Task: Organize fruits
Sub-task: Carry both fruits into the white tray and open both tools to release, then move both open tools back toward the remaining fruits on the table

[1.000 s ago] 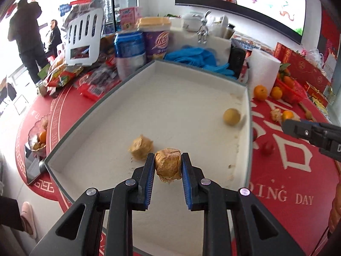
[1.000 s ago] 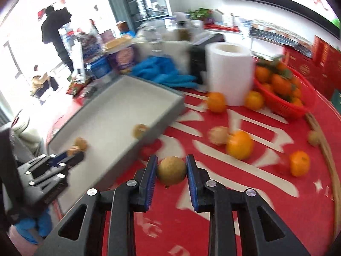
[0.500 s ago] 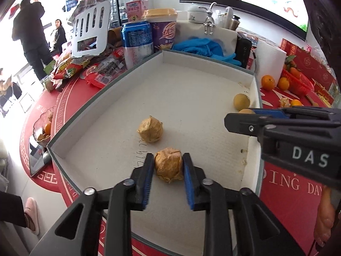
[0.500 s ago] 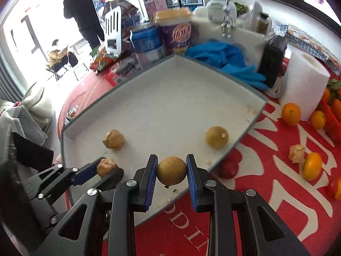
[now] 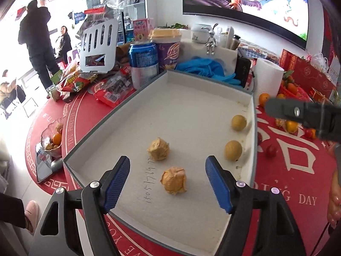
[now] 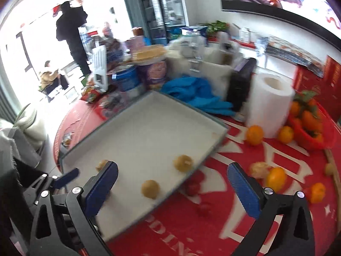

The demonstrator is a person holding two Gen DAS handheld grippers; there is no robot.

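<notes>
Papery tan husked fruit, crumpled

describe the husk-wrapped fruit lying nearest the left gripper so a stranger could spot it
Find the shallow white tray with grey rim on the red tablecloth. Four small fruits lie in it; take the one nearest the open left gripper, the papery orange-brown husked fruit. It lies beside handwritten digits, and, unlike the paler husked one behind, sits closest.

Tray: matt white card, slightly rough. Husked fruit: dry, papery, wrinkled. Gripper pads: ribbed blue rubber. Can: glossy metal. Tablecloth: smooth red
</notes>
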